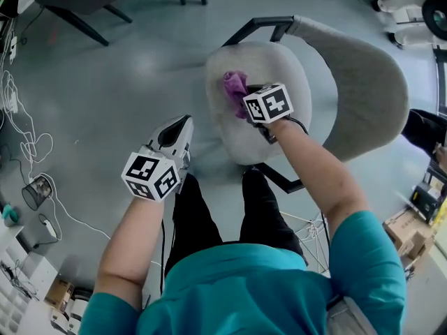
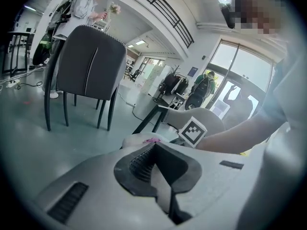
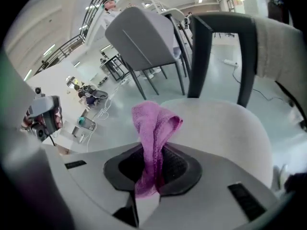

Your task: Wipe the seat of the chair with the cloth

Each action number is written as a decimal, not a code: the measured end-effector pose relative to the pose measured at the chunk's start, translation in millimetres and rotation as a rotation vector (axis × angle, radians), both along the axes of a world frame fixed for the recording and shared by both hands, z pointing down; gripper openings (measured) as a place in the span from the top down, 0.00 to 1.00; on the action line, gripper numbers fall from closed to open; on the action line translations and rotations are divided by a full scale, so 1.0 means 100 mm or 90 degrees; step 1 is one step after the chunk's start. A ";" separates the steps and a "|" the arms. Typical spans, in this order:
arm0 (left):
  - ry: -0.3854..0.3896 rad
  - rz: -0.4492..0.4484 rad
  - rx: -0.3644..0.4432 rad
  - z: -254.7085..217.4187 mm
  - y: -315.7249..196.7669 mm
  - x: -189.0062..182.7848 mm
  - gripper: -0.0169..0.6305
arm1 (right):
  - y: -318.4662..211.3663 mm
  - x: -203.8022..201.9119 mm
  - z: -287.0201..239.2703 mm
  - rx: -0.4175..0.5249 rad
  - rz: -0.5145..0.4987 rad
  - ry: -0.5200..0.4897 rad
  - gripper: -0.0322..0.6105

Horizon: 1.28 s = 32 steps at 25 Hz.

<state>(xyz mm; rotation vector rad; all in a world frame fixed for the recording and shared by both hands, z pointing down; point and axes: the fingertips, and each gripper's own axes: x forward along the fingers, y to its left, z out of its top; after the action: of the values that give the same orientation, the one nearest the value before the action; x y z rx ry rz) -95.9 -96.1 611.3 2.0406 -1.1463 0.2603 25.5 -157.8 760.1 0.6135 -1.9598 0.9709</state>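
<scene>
While the right gripper [image 1: 246,98] is clamping the purple cloth [image 3: 153,128] in a bunched fold, I am holding it over the chair seat [image 1: 279,61], toward the seat's 9 o'clock side in the head view. The left gripper [image 2: 158,169] is idling off the chair at 7 o'clock, jaws closed on nothing. I am judging the grasp done and the wiping hardly begun: no view is confirming cloth-to-seat contact, and the seat's 12-to-3 o'clock area is awaiting passes.
</scene>
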 end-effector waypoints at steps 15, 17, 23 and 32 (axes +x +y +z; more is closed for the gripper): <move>0.022 -0.015 -0.012 0.08 0.43 -0.57 0.98 | 0.80 -0.72 0.53 -0.040 -0.072 0.064 0.84; 0.023 -0.015 -0.013 0.08 0.45 -0.58 0.98 | 0.79 -0.73 0.54 -0.030 -0.073 0.072 0.84; 0.025 -0.011 -0.011 0.06 0.42 -0.48 0.98 | 0.78 -0.69 0.55 -0.019 -0.065 0.083 0.84; 0.035 0.010 -0.002 -0.01 0.29 -0.13 0.98 | 0.69 -0.38 0.51 -0.015 -0.042 0.079 0.84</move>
<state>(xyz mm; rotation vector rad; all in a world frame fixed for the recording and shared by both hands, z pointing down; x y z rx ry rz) -108.7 -66.6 610.6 2.0421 -1.0955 0.2138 -12.8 -89.0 811.5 0.5787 -1.8453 0.8941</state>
